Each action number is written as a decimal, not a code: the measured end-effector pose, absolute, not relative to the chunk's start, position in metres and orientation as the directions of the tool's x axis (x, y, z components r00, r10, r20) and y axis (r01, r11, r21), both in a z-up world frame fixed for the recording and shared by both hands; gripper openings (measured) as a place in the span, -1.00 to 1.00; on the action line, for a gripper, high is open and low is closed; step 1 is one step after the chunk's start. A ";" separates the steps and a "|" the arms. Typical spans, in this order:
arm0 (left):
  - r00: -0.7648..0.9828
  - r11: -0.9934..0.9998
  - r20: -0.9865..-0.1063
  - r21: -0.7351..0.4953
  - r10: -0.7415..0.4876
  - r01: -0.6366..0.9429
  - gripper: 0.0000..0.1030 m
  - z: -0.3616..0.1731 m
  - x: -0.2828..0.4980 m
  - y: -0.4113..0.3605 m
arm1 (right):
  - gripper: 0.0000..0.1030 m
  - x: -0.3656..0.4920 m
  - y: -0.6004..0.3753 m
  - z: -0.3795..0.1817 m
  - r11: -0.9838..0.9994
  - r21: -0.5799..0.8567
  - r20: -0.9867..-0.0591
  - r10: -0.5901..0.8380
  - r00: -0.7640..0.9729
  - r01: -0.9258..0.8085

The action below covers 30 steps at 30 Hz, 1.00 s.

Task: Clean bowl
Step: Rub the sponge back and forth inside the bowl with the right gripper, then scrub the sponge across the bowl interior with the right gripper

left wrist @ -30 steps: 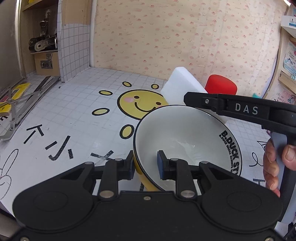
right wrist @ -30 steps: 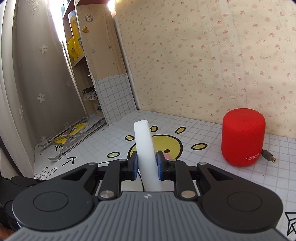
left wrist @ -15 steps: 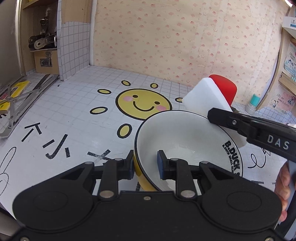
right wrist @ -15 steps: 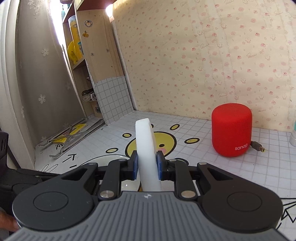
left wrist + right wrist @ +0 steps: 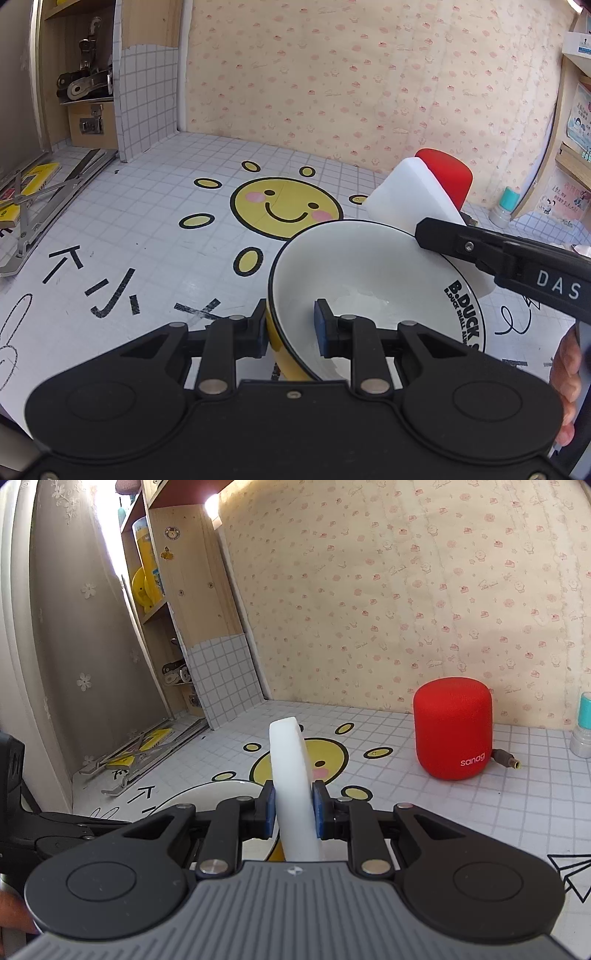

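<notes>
Your left claw (image 5: 291, 328) is clamped on the near rim of the bowl (image 5: 373, 280): one blue pad presses the yellow outer wall, the other sits against the white inner wall. The bowl is tilted, its opening facing up and toward the camera, with black lettering visible on the inner right side. It is held above the table (image 5: 147, 229), in front of the printed smiling sun (image 5: 286, 207).

Your right claw (image 5: 293, 810) is closed on the white sponge (image 5: 291, 775), which stands upright and edge-on between the two blue pads. In the left wrist view the sponge (image 5: 413, 199) sits at the far right rim of the bowl, partly covered by the black finger of the right claw marked "DAS". Whether the sponge touches the rim cannot be determined. In the right wrist view the bowl rim (image 5: 207, 794) shows low, left of the sponge.

The red speaker (image 5: 452, 727) stands on the table near the wall, well apart from the bowl, with a cable plug (image 5: 508, 761) just beside its base. A small bottle with a teal cap (image 5: 583, 725) stands at the right edge.
</notes>
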<state>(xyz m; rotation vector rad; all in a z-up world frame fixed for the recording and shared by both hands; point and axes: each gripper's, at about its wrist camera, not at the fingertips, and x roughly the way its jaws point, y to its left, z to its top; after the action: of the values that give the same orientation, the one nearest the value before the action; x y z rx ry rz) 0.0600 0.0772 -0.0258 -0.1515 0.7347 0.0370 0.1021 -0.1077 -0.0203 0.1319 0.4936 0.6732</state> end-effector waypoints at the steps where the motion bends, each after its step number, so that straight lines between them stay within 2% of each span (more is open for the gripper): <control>1: 0.742 0.989 -0.670 -0.123 -0.018 -0.087 -0.50 -0.026 0.060 0.077 | -0.57 0.105 -0.106 -0.020 0.777 0.273 -0.396 0.628 0.670 -0.567; 12: 0.743 0.989 -0.669 -0.118 -0.015 -0.087 -0.47 -0.028 0.059 0.075 | -0.57 0.129 -0.079 -0.015 0.765 0.251 -0.417 0.639 0.646 -0.594; 30: 0.744 0.990 -0.668 -0.094 0.015 -0.104 -0.34 -0.028 0.059 0.068 | -0.57 0.085 -0.126 -0.029 0.763 0.337 -0.359 0.646 0.674 -0.551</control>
<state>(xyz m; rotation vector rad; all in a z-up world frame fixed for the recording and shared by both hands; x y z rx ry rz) 0.0594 0.0677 -0.0279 -0.1279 0.7297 0.0656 0.0853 -0.1258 -0.0285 0.2078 0.4824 0.6787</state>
